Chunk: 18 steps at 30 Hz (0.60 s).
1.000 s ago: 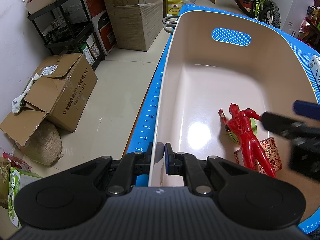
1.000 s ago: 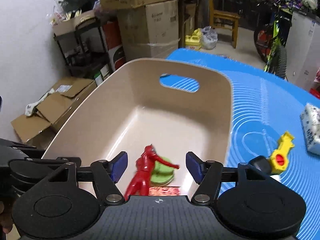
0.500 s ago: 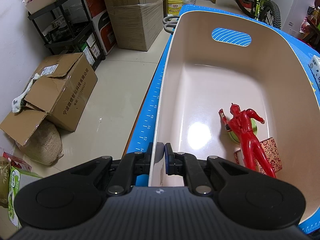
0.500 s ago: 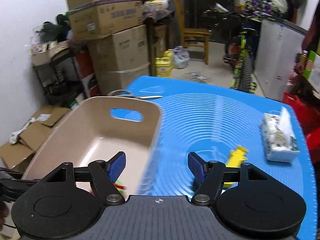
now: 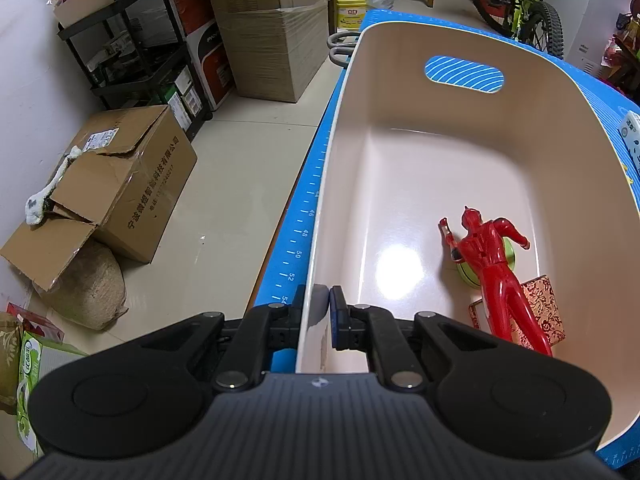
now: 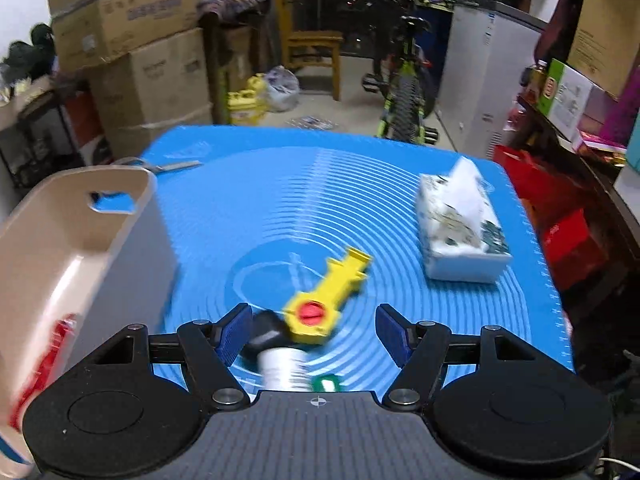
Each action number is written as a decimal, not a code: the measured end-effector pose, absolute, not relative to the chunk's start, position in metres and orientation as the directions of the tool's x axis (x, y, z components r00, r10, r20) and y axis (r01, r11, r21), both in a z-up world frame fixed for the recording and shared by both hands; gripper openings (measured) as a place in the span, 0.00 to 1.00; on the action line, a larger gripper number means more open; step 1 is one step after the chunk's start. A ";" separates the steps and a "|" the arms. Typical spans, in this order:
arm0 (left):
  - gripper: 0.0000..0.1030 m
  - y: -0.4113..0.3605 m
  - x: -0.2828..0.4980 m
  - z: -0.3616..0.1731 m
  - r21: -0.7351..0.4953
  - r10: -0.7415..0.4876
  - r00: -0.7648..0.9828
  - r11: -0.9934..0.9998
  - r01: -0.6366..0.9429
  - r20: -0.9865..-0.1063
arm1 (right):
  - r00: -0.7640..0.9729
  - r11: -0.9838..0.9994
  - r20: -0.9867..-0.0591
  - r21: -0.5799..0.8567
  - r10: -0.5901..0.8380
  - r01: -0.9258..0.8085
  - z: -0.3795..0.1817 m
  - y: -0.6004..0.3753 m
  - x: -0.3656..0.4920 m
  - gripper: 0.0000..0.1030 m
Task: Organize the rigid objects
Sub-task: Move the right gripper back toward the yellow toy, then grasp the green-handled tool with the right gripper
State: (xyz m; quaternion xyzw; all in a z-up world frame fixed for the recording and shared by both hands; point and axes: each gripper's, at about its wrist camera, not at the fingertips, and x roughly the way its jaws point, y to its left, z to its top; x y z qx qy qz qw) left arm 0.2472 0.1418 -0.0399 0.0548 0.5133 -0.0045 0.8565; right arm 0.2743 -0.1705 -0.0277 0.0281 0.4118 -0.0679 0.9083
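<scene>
On the left, the left claw (image 5: 318,304) is clamped tight on the near left rim of the beige bin (image 5: 448,152), one pad outside the wall and one inside. The bin stands on the blue mat (image 6: 280,184) covering the surface, along its left edge. Inside the bin, toward its near right corner, a red figure (image 5: 494,268) lies face down across a green round object (image 5: 476,274) and a red patterned box (image 5: 544,308).

Further right, in the right wrist view, the bin's right wall sits at the left of the frame, with scissors (image 6: 168,166) on the mat beyond its far end. The right claw (image 6: 314,330) hangs over the mat with its blue pads spread wide and pressing on nothing. Between them and just beyond lies a yellow toy tool (image 6: 332,296) with a red centre, pointing far and right; against its near end lie a black cap and a white cylinder (image 6: 284,364), blurred. To the far right, well apart, a tissue pack (image 6: 460,228) rests on the mat.
</scene>
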 end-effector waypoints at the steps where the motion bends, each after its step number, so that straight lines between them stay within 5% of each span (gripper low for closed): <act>1: 0.12 0.142 0.247 -0.040 0.089 0.049 0.473 0.994 0.063 -0.880 | 0.642 0.989 -0.759 -0.014 -0.108 0.150 -0.033 -0.176 0.274 0.72; 18: 0.13 0.142 0.246 -0.040 0.093 0.053 0.474 0.994 0.061 -0.879 | 0.490 0.996 -0.869 -0.024 -0.063 0.086 -0.089 -0.200 0.270 0.69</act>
